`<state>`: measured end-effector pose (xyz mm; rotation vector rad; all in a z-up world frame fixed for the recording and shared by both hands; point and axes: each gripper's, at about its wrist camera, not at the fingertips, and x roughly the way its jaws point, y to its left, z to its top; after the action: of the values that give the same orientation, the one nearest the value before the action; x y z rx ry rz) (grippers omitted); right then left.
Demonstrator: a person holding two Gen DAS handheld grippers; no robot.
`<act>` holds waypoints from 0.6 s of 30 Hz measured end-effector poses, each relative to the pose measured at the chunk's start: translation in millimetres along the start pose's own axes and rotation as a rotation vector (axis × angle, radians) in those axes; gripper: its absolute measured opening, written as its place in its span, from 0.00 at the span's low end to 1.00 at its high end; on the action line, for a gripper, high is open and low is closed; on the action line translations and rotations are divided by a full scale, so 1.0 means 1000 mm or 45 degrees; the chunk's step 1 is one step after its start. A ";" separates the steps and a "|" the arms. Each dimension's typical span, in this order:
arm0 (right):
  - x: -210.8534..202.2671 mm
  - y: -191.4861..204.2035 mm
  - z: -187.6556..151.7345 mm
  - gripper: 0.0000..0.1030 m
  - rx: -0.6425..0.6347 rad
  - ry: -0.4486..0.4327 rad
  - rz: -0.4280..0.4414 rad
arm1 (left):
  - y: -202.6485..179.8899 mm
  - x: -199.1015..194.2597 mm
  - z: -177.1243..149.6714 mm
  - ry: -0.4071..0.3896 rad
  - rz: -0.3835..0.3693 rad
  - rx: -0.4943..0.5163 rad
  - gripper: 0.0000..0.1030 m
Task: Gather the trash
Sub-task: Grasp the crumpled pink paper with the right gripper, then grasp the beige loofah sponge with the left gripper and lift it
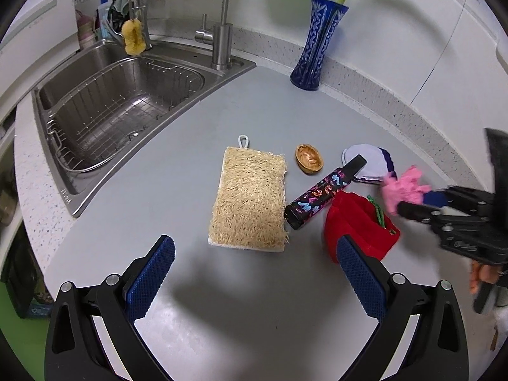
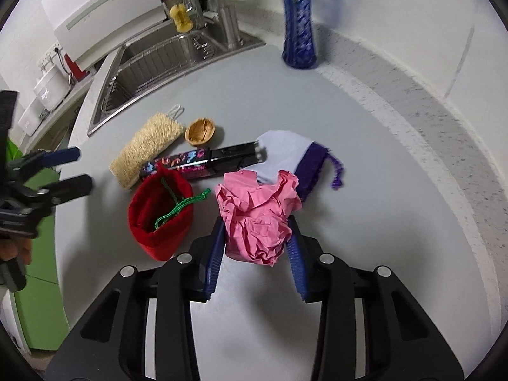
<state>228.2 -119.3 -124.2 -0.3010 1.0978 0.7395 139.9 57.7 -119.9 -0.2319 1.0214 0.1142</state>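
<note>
**A:** Since the pink crumpled paper (image 2: 258,214) is only a loose wad, it should weigh next to nothing and give under the pads. Right tongs (image 2: 257,247) have it between the blue ribbed pads, which look pressed into its lower flanks. I read that as gripped.

**B:** Where does it sit?

**A:** Just right of the red pouch (image 2: 160,219), half over the white-and-purple pouch (image 2: 295,155). It sits low on the grey desk (image 2: 381,158); I can't tell if it's lifted.

**B:** Hold point okay?

**A:** Mid-body, the densest folds. My guess: edges would tear or unfold, so stay there. Matte and creased, so slip is unlikely.

**B:** Left tongs (image 1: 254,273)?

**A:** Jaws wide apart, nothing between them, hovering in front of the loofah pad (image 1: 250,200).

**B:** Other candidates?

**A:** Walnut shell half (image 1: 309,159), behind the red pouch: rigid, smooth, brittle, probably best pinched across the rim. Patterned black stick (image 1: 324,192), touching the red pouch: hard, glossy, might slide.

**B:** Red pouch itself?

**A:** Soft felt, mouth open, green drawstring (image 2: 182,206) trailing out.
</note>
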 end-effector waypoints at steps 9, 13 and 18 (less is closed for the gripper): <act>-0.031 -0.014 -0.004 0.37 0.018 -0.056 -0.049 | -0.003 0.045 0.010 0.089 0.069 0.082 0.95; -0.033 -0.022 -0.009 0.37 0.038 -0.057 -0.058 | -0.004 0.057 0.012 0.098 0.092 0.110 0.95; -0.035 -0.025 -0.010 0.37 0.043 -0.059 -0.061 | -0.005 0.064 0.014 0.104 0.081 0.117 0.95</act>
<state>229.5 -156.9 -101.1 -0.2796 1.0552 0.6816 185.7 55.1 -167.4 -0.1213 1.1128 0.1155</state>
